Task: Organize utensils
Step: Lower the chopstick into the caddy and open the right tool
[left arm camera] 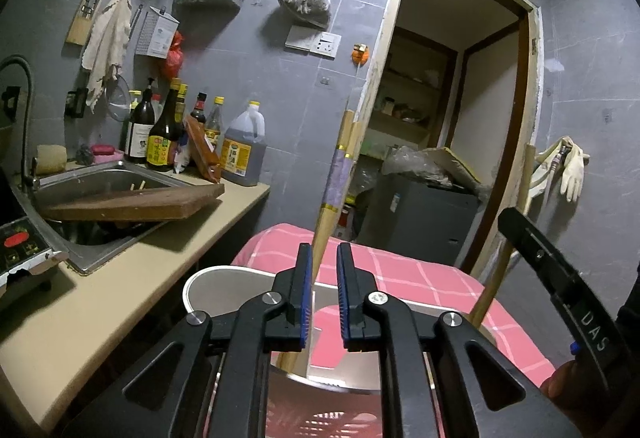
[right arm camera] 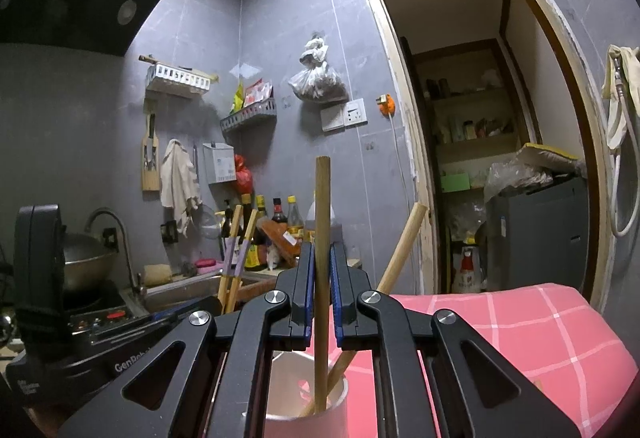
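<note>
Here, a pink checked cloth [left arm camera: 420, 278] covers the surface beside the beige kitchen surface [left arm camera: 100, 302] with its steel sink [left arm camera: 104, 174]. On the cloth stands a white holder [right arm camera: 304, 394], a smooth round cup with an open top. In the right wrist view, two plain wooden sticks rest in it: an upright stick [right arm camera: 322, 218], straight and pale brown, and a leaning stick [right arm camera: 400, 250] tilted to the right. The right tongs [right arm camera: 321, 270] are clamped narrowly on the upright stick above the holder's rim. In the left wrist view, a pair of chopsticks [left arm camera: 340, 174], pale wood with a lilac band and gold rings, rises from the holder between the blue pads of the left tongs [left arm camera: 323, 270]; these stand slightly parted, the chopsticks lying against the left pad and clear of the right one.
</note>
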Tool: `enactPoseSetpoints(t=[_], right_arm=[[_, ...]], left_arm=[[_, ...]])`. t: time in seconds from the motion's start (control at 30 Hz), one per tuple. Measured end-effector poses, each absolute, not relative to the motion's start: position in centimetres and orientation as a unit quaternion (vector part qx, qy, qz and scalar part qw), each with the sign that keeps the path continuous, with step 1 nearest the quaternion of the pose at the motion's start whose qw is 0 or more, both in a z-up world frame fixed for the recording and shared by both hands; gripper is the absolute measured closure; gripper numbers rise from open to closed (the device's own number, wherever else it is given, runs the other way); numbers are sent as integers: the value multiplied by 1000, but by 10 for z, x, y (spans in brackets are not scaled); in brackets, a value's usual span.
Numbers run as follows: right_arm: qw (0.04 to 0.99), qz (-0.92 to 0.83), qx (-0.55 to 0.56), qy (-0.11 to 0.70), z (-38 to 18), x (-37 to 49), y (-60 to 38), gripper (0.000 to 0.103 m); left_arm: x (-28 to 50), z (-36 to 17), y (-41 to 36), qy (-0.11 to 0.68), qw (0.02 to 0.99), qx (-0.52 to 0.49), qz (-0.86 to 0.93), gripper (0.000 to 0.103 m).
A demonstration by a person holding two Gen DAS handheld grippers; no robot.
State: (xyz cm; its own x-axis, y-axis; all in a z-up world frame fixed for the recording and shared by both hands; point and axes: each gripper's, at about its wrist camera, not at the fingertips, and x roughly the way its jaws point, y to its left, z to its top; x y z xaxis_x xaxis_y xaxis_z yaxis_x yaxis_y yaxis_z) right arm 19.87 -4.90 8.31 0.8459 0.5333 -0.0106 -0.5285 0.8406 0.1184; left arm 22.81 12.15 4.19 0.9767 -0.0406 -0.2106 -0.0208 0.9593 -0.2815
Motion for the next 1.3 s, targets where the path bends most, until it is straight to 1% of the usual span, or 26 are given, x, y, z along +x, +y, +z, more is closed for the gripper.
enactPoseSetpoints(t=[0.03, 0.1, 0.2, 0.23, 0.27, 0.33, 0.4, 0.47, 0.5, 0.57, 0.6, 0.67, 0.8, 0.87, 0.97, 1.03, 1.1, 1.13, 1.17, 1.2, 1.23, 1.3], right_arm=[[959, 277, 55, 22, 84, 198, -49, 95], [960, 275, 54, 18, 85, 196, -50, 94], [961, 272, 55, 8, 89, 190, -55, 90], [961, 270, 57, 4, 91, 188, -58, 82], [961, 269, 60, 0, 93, 186, -61, 78], [962, 265, 63, -5, 97, 180, -67, 78], [963, 261, 64, -6, 101, 177, -72, 78], [964, 257, 67, -5, 105, 173, -80, 74], [964, 255, 69, -5, 107, 171, -84, 73], [966, 250, 73, -8, 111, 165, -95, 63], [966, 247, 72, -11, 113, 162, -100, 60], [968, 239, 70, -16, 117, 155, -111, 52], [973, 224, 60, -13, 122, 144, -132, 43], [975, 214, 57, -12, 122, 137, -144, 30], [979, 199, 52, -5, 122, 129, -159, 24], [980, 190, 49, 4, 121, 125, -170, 19], [982, 185, 45, 11, 119, 120, -178, 15], [983, 180, 38, 12, 118, 116, -183, 11], [984, 176, 33, 13, 117, 114, -185, 5], [985, 172, 30, 13, 116, 112, -189, 2], [985, 168, 28, 15, 115, 110, -192, 0], [986, 161, 27, 19, 112, 107, -200, 0]], left_arm=[[227, 43, 122, 107, 984, -144, -8, 86], [223, 45, 122, 106, 983, -148, -11, 80], [218, 49, 122, 106, 982, -154, -17, 78], [217, 51, 121, 106, 982, -153, -18, 77], [215, 52, 120, 105, 983, -152, -18, 76], [211, 56, 119, 104, 982, -154, -21, 67], [207, 60, 117, 102, 982, -157, -24, 66], [204, 65, 113, 100, 983, -154, -28, 66], [201, 68, 110, 98, 983, -151, -29, 64], [197, 72, 105, 94, 984, -149, -31, 56], [195, 73, 103, 93, 984, -148, -33, 50], [191, 77, 98, 90, 984, -147, -38, 49], [183, 84, 86, 84, 986, -139, -46, 42], [180, 86, 80, 82, 986, -135, -51, 40], [176, 87, 69, 83, 987, -128, -59, 34], [174, 86, 62, 86, 986, -126, -65, 28], [173, 84, 54, 90, 986, -122, -69, 25], [173, 81, 50, 95, 986, -119, -72, 24], [172, 79, 46, 99, 985, -117, -74, 23], [172, 76, 42, 104, 985, -115, -76, 20], [172, 73, 38, 109, 985, -113, -78, 15], [171, 67, 30, 116, 984, -110, -83, 9]])
